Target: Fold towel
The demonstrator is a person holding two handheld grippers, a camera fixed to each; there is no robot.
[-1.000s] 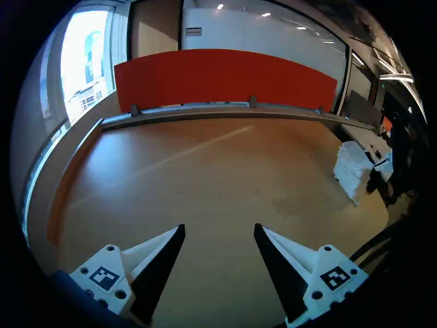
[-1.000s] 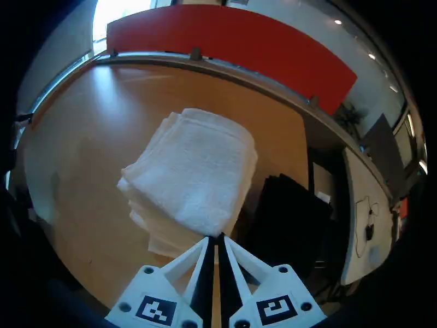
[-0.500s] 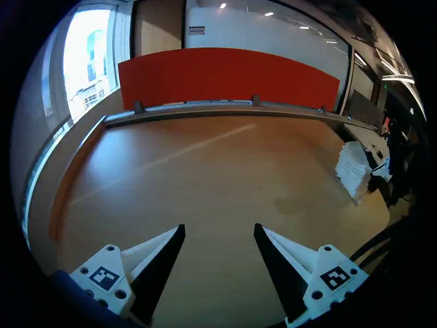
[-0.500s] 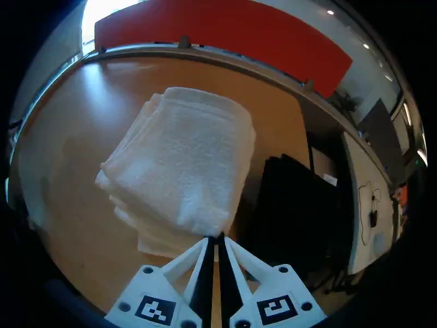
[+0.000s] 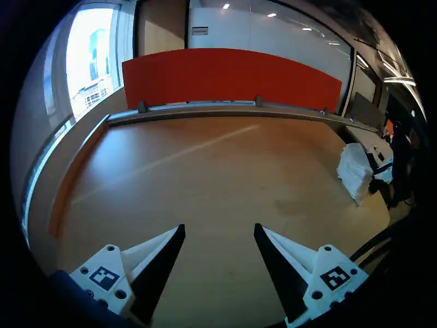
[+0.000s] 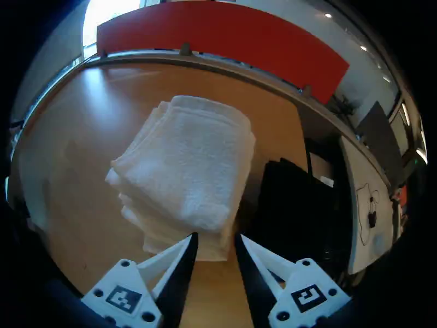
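A stack of folded white towels [image 6: 185, 169] lies near the wooden table's [image 6: 76, 136] right edge in the right gripper view. My right gripper [image 6: 216, 240] is open at the stack's near corner, with a narrow gap between its fingers and nothing pressed in it. In the left gripper view the same towel stack [image 5: 354, 172] sits far off at the right edge of the table [image 5: 207, 169]. My left gripper [image 5: 218, 229] hangs wide open over bare wood, holding nothing.
A red divider panel [image 5: 229, 76] runs along the table's far edge, also seen as the red panel [image 6: 218, 38]. A black chair [image 6: 289, 208] stands just beyond the table edge beside the stack. A person [image 5: 401, 158] stands at the far right, by a window [image 5: 87, 65].
My right gripper has opened and let go of the top towel's corner, which now rests on the stack. The left gripper has stayed where it was.
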